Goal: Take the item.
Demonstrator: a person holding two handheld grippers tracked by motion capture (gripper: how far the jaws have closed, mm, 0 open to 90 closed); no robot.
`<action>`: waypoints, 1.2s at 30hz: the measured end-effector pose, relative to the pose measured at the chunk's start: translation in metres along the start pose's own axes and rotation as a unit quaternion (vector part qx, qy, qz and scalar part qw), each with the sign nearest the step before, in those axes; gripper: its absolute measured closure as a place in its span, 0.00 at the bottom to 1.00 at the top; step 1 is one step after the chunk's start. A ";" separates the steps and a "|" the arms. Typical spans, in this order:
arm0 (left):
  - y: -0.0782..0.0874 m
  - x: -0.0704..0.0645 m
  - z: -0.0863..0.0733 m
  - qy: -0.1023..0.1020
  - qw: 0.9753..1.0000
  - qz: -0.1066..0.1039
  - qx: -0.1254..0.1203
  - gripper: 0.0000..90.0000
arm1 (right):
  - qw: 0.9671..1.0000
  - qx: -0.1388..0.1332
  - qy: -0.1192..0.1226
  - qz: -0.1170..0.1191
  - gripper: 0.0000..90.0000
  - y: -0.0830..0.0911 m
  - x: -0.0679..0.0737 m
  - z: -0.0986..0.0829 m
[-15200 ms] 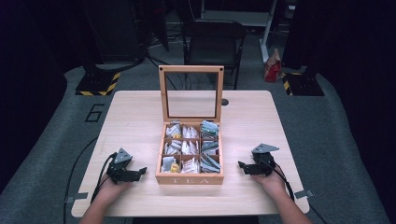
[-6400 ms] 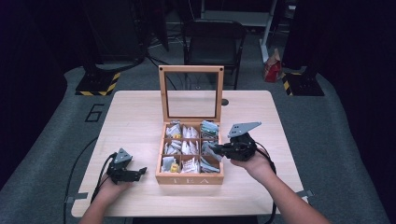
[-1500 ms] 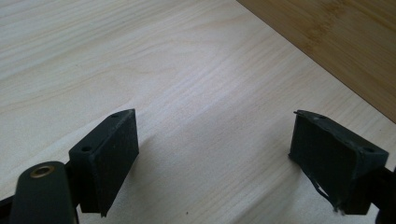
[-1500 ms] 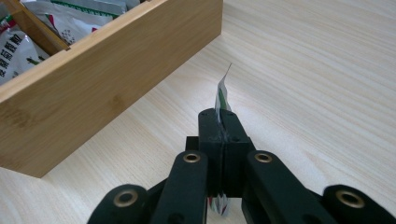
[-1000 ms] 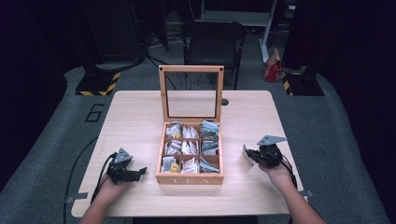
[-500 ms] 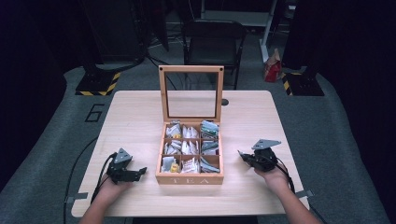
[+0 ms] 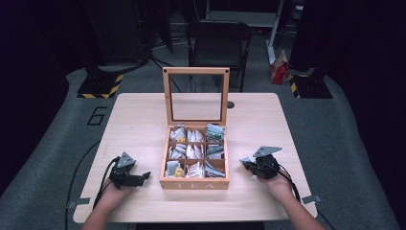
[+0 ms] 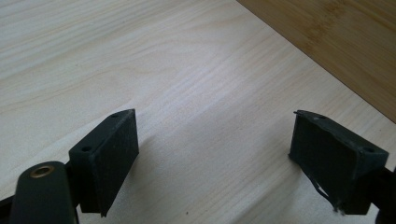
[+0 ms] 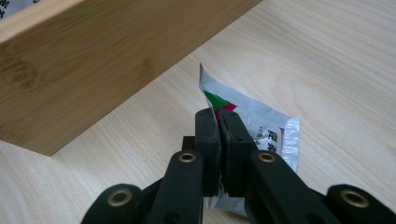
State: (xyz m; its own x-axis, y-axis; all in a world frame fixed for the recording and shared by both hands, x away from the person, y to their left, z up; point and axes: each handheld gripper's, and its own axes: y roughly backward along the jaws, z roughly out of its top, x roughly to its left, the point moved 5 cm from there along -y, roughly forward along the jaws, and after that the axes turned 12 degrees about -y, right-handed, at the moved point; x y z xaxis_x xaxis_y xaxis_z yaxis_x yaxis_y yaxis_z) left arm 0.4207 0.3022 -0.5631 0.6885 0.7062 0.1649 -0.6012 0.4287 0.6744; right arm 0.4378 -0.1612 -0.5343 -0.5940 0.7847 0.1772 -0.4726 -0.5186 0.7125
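A wooden tea box (image 7: 194, 183) marked TEA stands open at the table's middle, its glass lid (image 7: 195, 98) upright and its compartments full of tea packets (image 7: 191, 151). My right gripper (image 7: 247, 163) rests on the table right of the box, shut on a silver tea packet (image 9: 261, 128) with a green and red print. In the right gripper view the box's side wall (image 9: 93, 60) runs just beyond the packet. My left gripper (image 7: 142, 176) lies on the table left of the box, open, nothing between its pads (image 8: 112, 154). The box wall (image 8: 341, 42) shows at that view's upper right.
The light wooden table (image 7: 134, 124) has bare room on both sides of the box. A small dark disc (image 7: 231, 104) lies behind the lid. A dark chair (image 7: 218, 45) stands beyond the far edge. Cables trail from both grippers off the near edge.
My right gripper went to the box's right compartments, came away holding a tea packet, and over the last second has sunk down and slightly left toward the table. The left gripper has stayed put.
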 end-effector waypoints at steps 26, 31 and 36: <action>0.000 0.000 0.000 0.000 1.000 0.000 0.000 0.17 | 1.000 0.007 0.004 0.005 0.89 -0.008 0.007 -0.004; 0.000 0.000 0.000 0.000 1.000 0.000 0.000 0.17 | 1.000 0.007 0.001 0.006 0.82 -0.009 0.007 -0.004; 0.000 0.000 0.000 0.000 1.000 0.000 0.000 0.17 | 1.000 0.006 -0.005 0.014 0.76 -0.007 0.008 -0.003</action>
State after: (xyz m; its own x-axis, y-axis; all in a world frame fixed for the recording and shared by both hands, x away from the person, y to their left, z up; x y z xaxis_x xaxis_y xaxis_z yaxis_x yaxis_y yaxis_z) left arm 0.4207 0.3022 -0.5631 0.6884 0.7065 0.1644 -0.6012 0.4289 0.6743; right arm 0.4344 -0.1526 -0.5404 -0.6000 0.7734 0.2045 -0.4477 -0.5365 0.7153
